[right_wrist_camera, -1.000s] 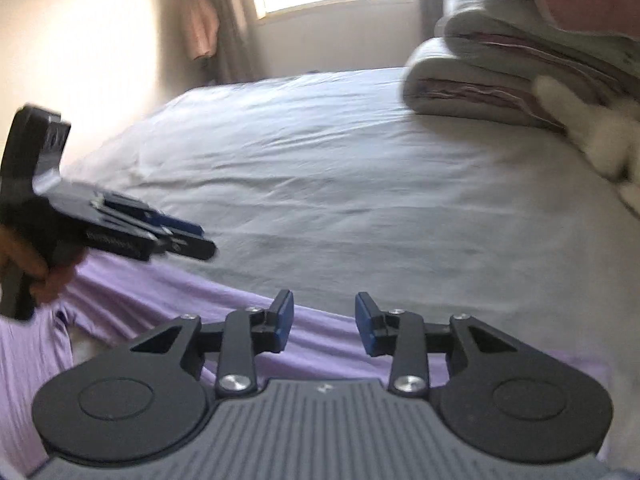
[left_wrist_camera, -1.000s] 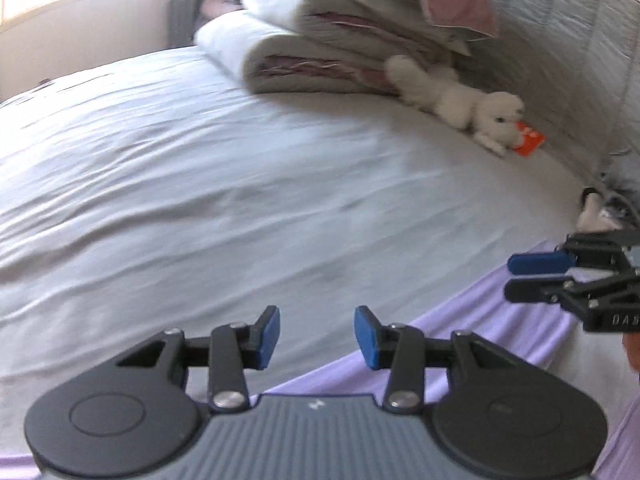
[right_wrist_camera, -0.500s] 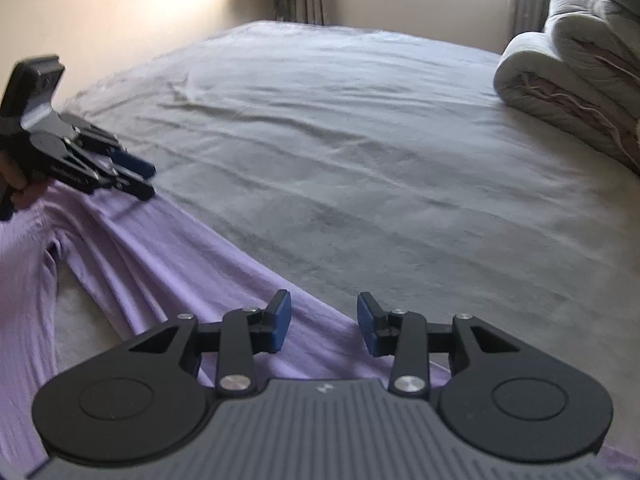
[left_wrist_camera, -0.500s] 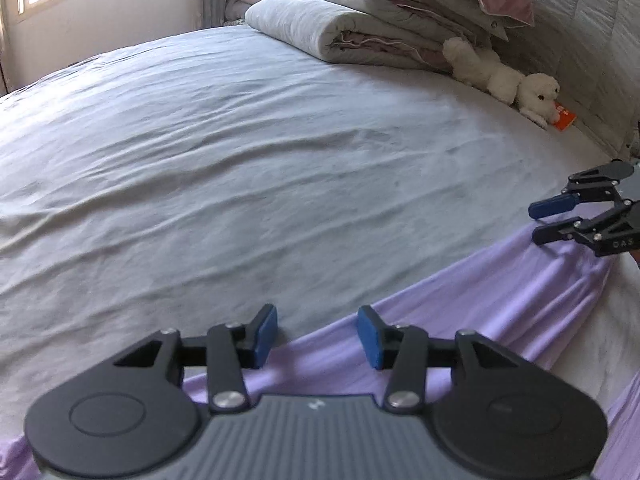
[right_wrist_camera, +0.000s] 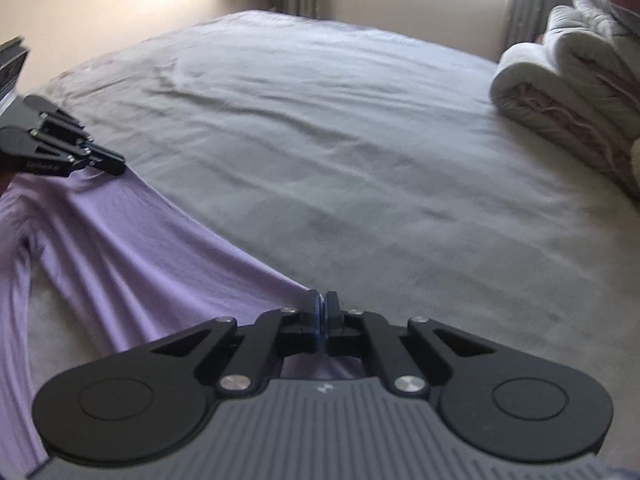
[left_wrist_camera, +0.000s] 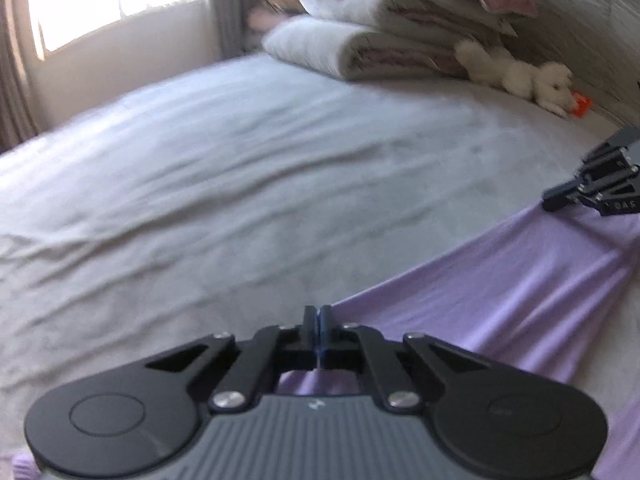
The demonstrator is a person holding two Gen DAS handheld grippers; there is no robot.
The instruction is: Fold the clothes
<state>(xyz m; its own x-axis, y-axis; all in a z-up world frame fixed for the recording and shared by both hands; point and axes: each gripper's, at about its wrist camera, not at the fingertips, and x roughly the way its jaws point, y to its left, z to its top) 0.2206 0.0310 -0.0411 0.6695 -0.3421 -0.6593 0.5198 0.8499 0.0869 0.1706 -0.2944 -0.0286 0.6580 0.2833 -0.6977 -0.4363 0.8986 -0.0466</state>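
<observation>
Both clamped: left black two-finger gripper [left_wrist_camera: 317, 322] pinched shut on the edge of the thin lilac-purple garment [left_wrist_camera: 520, 292], right black two-finger gripper [right_wrist_camera: 319, 316] likewise. Stretched between them across the wrinkled grey bedsheet [right_wrist_camera: 340, 140]. Seen toward 1 o'clock: rolled white-and-pink quilts [left_wrist_camera: 360, 46], fluffy white plush toy [left_wrist_camera: 520, 76].

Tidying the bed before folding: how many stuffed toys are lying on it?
1. A white plush toy lies at the head of the bed beside the stack of folded duvets, an orange tag at its nose. The stack could hide others.
</observation>
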